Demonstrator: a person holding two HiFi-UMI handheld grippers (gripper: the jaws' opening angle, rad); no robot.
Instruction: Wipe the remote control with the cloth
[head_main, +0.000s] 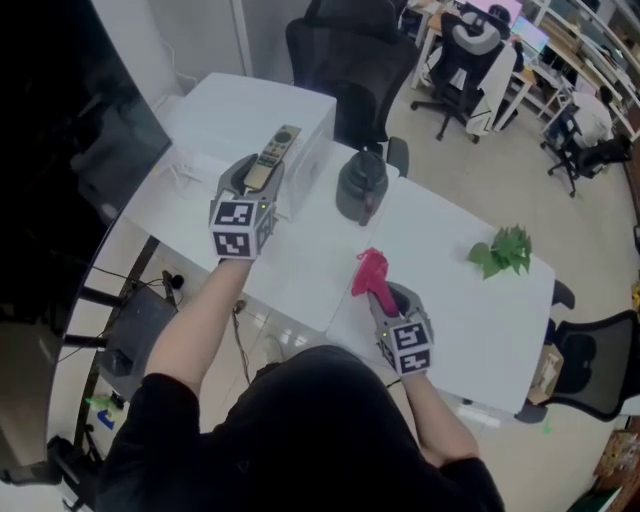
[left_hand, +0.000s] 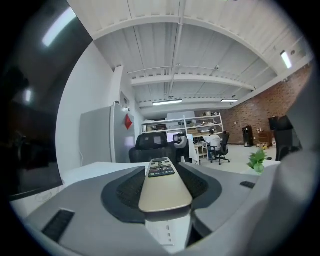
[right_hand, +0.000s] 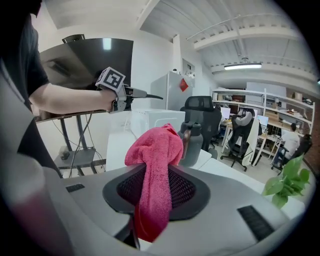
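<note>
A gold remote control (head_main: 273, 157) with dark buttons is clamped in my left gripper (head_main: 262, 172), which holds it above the white box (head_main: 315, 140) at the table's far left. In the left gripper view the remote control (left_hand: 164, 189) lies lengthwise between the jaws, buttons up, pointing away. My right gripper (head_main: 380, 292) is shut on a pink cloth (head_main: 369, 272) near the table's front edge. The cloth (right_hand: 156, 170) bunches above the jaws and hangs down between them. The two grippers are well apart.
A dark water jug (head_main: 362, 183) stands mid-table between the grippers. A green plant sprig (head_main: 503, 250) lies at the right of the white table (head_main: 470, 320). A black monitor (head_main: 70, 130) stands left; office chairs (head_main: 350, 55) stand beyond the table.
</note>
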